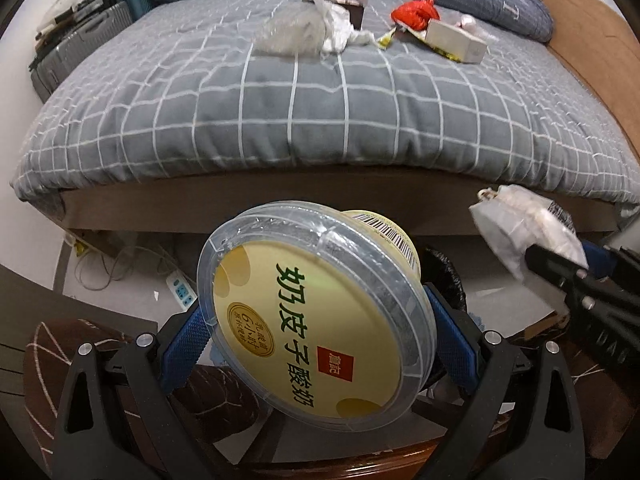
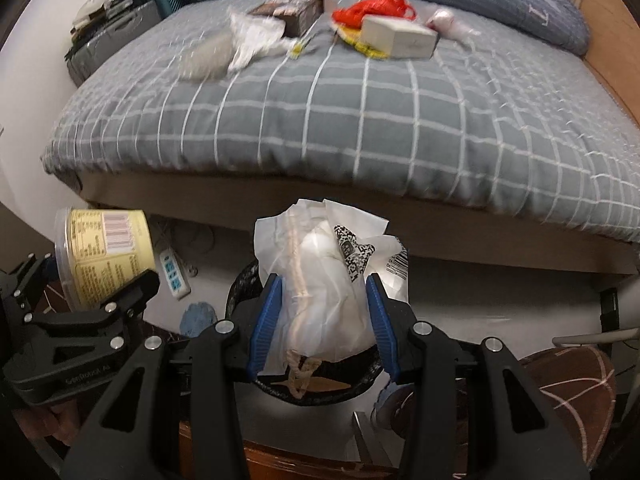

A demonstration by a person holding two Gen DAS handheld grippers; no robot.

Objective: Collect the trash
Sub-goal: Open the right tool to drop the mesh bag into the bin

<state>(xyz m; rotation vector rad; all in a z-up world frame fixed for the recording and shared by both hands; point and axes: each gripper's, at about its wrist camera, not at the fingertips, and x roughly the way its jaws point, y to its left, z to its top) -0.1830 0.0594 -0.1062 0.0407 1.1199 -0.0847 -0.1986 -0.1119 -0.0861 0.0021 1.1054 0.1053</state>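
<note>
- Left hand-held gripper (image 1: 320, 344): 2 blue pads clamped on a yogurt tub (image 1: 316, 312) w/ clear lid, tub tilted, lid face toward the camera; held in the air in front of the bed's near edge.
- Right hand-held gripper (image 2: 324, 320): pads squeezed onto a crumpled white bag (image 2: 320, 292) (barcode + QR print, twine handle hanging down), held above a black-lined bin (image 2: 240, 292) on the floor.
- In the right wrist view the tub (image 2: 108, 252) sits to the left of the bag, well apart from it; no contact btw the 2 grippers.
- Bed (image 1: 320, 112): grey grid quilt, near edge overhangs the wooden frame; front half of the quilt is bare, trash is all toward the far end.
- Far-end trash: clear plastic wrap (image 1: 292, 36) + white tissue beside it, red bag (image 1: 416, 12), white box (image 1: 456, 42) lying on a yellow wrapper, dark box (image 2: 296, 12) behind.
- Left of bed: suitcases (image 1: 80, 40) close to the edge, narrow gap.
- Floor under the bed edge: power strip (image 2: 174, 276) w/ cables, near the bin.
- Brown patterned cushion (image 2: 572, 388) at low right.
</note>
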